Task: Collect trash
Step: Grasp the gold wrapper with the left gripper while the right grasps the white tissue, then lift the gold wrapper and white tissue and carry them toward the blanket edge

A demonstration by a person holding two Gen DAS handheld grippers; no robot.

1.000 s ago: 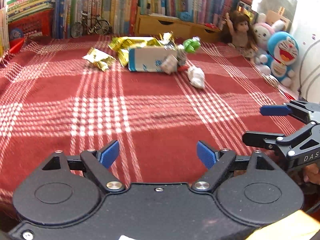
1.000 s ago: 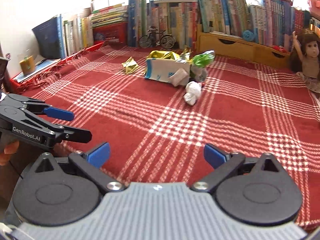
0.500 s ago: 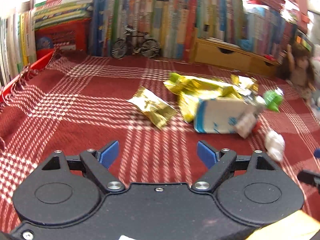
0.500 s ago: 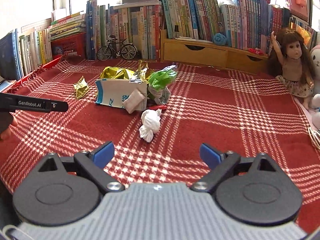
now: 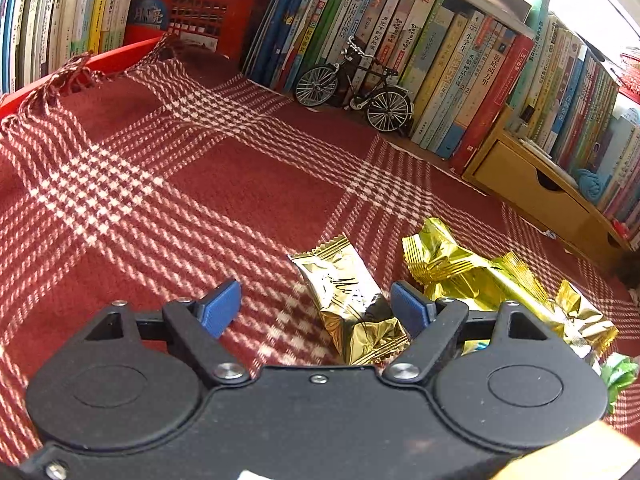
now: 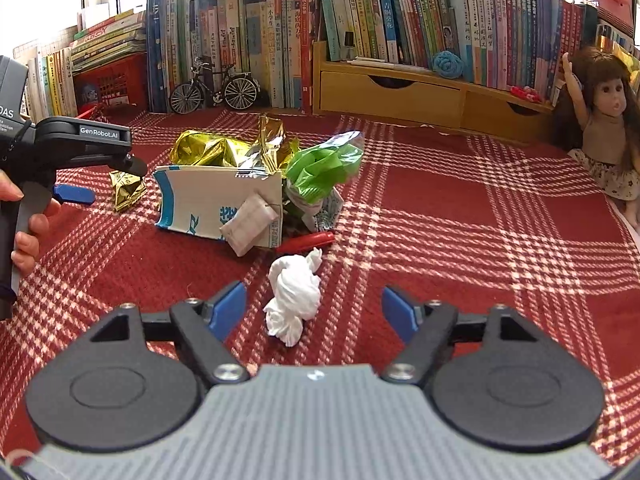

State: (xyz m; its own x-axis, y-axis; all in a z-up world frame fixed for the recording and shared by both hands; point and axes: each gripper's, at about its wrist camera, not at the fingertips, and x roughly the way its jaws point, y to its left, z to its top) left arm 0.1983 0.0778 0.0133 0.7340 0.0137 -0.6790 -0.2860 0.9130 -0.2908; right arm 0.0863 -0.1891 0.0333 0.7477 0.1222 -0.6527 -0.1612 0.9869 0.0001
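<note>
The trash is all still lying on the red plaid cloth (image 6: 460, 208), nothing collected yet. The small gold wrapper (image 5: 352, 304) is sitting between the left tongs (image 5: 316, 306), close by the right-hand pad; those jaws have just been closing a little, but they are standing apart and not pinching it. The white tissue wad (image 6: 294, 292) is lying between the right tongs (image 6: 314, 312), whose jaws have just been closing too and are still clear of it on both sides. Behind it the main heap is waiting: the white-and-blue carton (image 6: 216, 204), crumpled gold foil (image 6: 216, 150), a green bag (image 6: 324, 172), a red stick (image 6: 306, 242). The carton is lying on its side, and I cannot tell what is in it. No bin is showing in either view. The wooden drawers (image 6: 400, 94) along the books are closed. So two pickups are starting and everything is left to do.
</note>
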